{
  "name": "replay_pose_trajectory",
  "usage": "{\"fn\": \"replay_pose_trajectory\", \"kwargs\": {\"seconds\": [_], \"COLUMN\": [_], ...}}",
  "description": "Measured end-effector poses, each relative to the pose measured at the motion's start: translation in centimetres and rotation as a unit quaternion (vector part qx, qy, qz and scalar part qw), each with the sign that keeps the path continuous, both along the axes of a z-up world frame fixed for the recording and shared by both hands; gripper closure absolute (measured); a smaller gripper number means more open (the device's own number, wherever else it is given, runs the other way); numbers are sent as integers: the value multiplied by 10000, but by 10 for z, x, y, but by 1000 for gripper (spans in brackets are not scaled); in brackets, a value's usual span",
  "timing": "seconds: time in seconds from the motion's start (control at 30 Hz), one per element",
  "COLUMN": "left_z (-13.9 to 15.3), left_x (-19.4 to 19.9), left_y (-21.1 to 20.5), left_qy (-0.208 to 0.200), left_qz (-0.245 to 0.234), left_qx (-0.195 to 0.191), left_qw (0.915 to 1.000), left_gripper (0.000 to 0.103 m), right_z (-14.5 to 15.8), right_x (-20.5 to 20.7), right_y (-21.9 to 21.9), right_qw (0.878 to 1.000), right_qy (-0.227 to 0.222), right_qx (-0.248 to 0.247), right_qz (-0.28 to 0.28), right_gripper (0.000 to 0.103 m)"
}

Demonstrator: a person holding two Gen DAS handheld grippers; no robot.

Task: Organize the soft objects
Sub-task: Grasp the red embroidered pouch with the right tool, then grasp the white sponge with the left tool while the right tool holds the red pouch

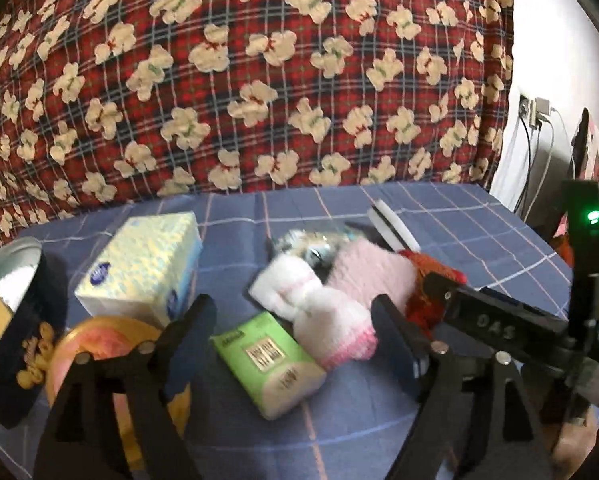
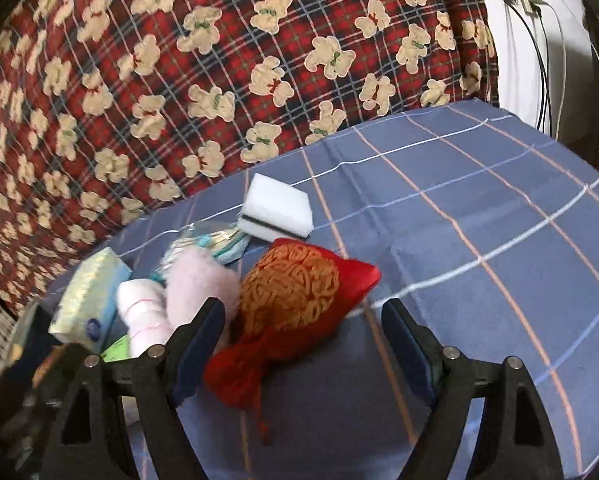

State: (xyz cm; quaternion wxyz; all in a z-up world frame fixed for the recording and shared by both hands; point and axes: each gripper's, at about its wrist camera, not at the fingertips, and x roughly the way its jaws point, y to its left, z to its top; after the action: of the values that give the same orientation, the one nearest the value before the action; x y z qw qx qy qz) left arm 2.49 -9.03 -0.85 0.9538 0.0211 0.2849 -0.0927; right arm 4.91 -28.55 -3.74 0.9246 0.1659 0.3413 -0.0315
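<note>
My left gripper (image 1: pixel 291 304) stands open over the blue checked cloth (image 1: pixel 479 232). A green tissue pack (image 1: pixel 271 360) lies on the cloth between its fingers, with no pad on it. Just beyond lie a rolled white-and-pink sock (image 1: pixel 319 316), a fluffy pink piece (image 1: pixel 367 272), a clear crinkled bag (image 1: pixel 311 242) and a white sponge (image 1: pixel 393 224). My right gripper (image 2: pixel 303 304) is open around a red pouch (image 2: pixel 299 296) with gold embroidery that rests on the cloth. The right finger stands clear of it. The white sponge (image 2: pixel 277 210) lies behind the pouch.
A pale tissue box (image 1: pixel 139 264) stands at the left, beside a dark round tin (image 1: pixel 23 320) and a pink-and-orange round thing (image 1: pixel 99 344). A red plaid blanket with bears (image 1: pixel 259 80) rises behind the table. A wall socket with cables (image 1: pixel 533 116) is at the far right.
</note>
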Motion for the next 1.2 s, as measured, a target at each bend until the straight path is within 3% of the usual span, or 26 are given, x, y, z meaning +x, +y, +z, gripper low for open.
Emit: {"fn": "replay_pose_trajectory", "kwargs": {"seconds": [0.07,0.23,0.3,0.33,0.37,0.43,0.63,0.87,1.2], "left_z": [5,15,15,13,12,7,2,8,22], "left_x": [5,22,30,31,33,38,37,36,61], "left_y": [5,18,23,24,25,27,24,-2,-77], "left_qy": [-13,72,171,196,226,382,300,117,170], "left_qz": [56,212,264,274,279,270,222,-302,-643], "left_qx": [-15,-60,-88,-125,-161,-255,-198,12,310], "left_qw": [10000,9997,9995,9994,9992,9986,9991,9995,9973], "left_gripper": [16,8,8,8,8,8,8,8,8], "right_z": [-3,-11,-9,-9,-6,3,29,59,67], "right_x": [9,29,25,23,19,8,-18,-48,-34], "right_y": [0,7,1,0,-3,-5,-8,-9,-43], "right_qw": [9998,9965,9970,9971,9975,9990,9967,9833,9755], "right_qy": [168,595,544,510,429,152,-769,-1783,-1665], "right_qx": [-96,-167,-68,-31,56,-89,-61,-313,-1224], "right_qz": [35,557,543,559,556,400,268,-203,-756], "right_gripper": [41,42,55,73,80,83,84,84,84]}}
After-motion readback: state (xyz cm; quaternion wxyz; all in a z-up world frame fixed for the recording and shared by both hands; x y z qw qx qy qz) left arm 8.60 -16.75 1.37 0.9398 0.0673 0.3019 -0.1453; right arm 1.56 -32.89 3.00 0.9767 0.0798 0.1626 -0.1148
